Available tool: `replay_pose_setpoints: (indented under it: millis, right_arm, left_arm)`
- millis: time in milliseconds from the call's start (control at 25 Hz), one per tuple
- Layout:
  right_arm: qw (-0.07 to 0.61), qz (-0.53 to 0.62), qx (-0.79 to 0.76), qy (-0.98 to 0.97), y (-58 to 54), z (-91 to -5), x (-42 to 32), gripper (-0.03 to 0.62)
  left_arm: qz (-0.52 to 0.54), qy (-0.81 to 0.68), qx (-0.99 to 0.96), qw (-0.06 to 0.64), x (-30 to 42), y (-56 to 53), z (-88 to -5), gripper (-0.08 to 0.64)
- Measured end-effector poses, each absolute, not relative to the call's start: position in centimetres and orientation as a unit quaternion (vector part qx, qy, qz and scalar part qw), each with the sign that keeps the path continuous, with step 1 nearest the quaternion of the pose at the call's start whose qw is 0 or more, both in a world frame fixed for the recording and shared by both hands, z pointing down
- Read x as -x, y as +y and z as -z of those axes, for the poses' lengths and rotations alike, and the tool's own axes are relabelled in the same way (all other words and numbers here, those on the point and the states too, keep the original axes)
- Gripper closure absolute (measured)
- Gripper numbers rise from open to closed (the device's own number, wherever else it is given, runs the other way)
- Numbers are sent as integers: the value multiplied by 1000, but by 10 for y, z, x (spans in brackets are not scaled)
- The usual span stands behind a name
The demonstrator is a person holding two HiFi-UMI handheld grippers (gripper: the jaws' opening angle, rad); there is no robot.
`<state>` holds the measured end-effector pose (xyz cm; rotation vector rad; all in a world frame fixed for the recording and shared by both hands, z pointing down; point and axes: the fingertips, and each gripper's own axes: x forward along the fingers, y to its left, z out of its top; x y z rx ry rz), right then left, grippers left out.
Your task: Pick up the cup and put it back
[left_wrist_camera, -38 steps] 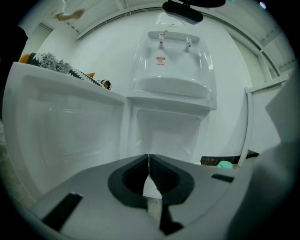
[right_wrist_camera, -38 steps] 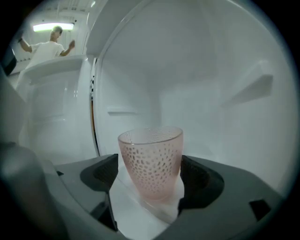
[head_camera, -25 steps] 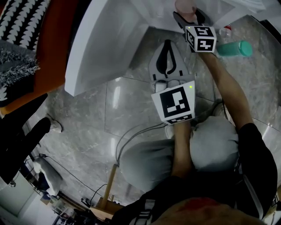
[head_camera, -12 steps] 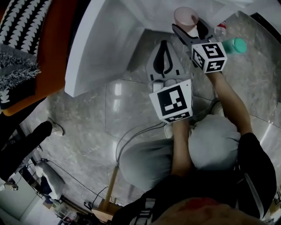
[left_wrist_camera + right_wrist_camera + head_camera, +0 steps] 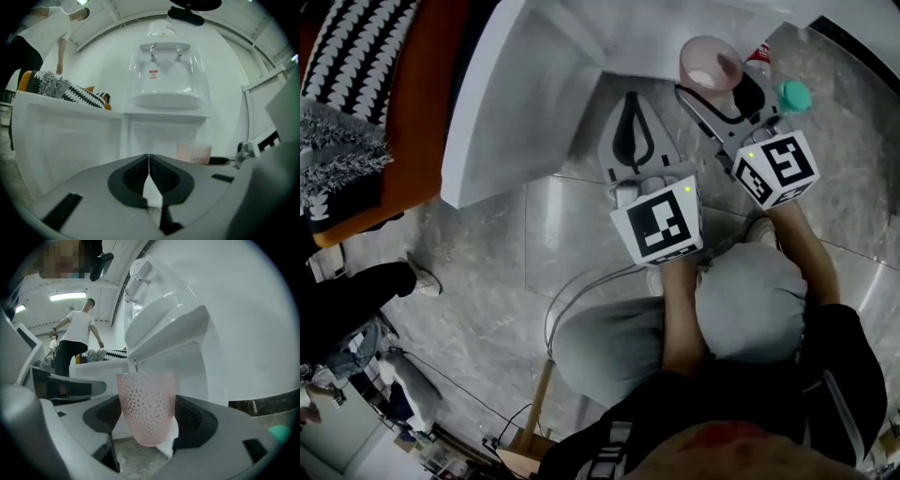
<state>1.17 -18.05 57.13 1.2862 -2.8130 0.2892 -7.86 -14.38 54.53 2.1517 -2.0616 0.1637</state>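
Marble floor (image 5: pixel 534 244) underfoot. My right claw (image 5: pixel 147 414) grips pink cup (image 5: pixel 146 397), held in air before white dispenser (image 5: pixel 164 79); my left claw (image 5: pixel 149 174) closed, empty, facing dispenser.

**Plastic, Tile and Cloth**

The pink dimpled plastic cup (image 5: pixel 146 408) looked translucent and textured. The white cabinet (image 5: pixel 534 84) beside it was smooth, faintly glossy. Below the cabinet, grey veined floor tiles (image 5: pixel 487 272) shone; left of it lay coarse black-and-white patterned cloth (image 5: pixel 356 37).
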Motion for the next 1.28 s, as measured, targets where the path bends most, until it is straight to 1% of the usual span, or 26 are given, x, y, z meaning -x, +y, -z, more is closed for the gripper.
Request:
replay_pose_setpoints:
  millis: [200, 400, 720, 1000, 1280]
  right_arm:
    - [26, -83, -386, -918, -164, -556, -19, 233]
    - [35, -84, -371, -924, -158, -554, -21, 233]
    - [55, -65, -333, -939, -155, -533, -14, 233]
    - [73, -36, -309, -948, -152, -491, -15, 233]
    - [74, -51, -289, -953, -141, -445, -11, 233]
  left_arm:
    - [-53, -691, -716, 88, 73, -147, -545, 546]
    - [-57, -685, -721, 81, 65, -148, -544, 546]
    - [-47, -691, -717, 86, 68, -154, -543, 546]
    - [-40, -688, -720, 76, 65, -156, -520, 546]
    - [-53, -682, -727, 64, 61, -148, -482, 546]
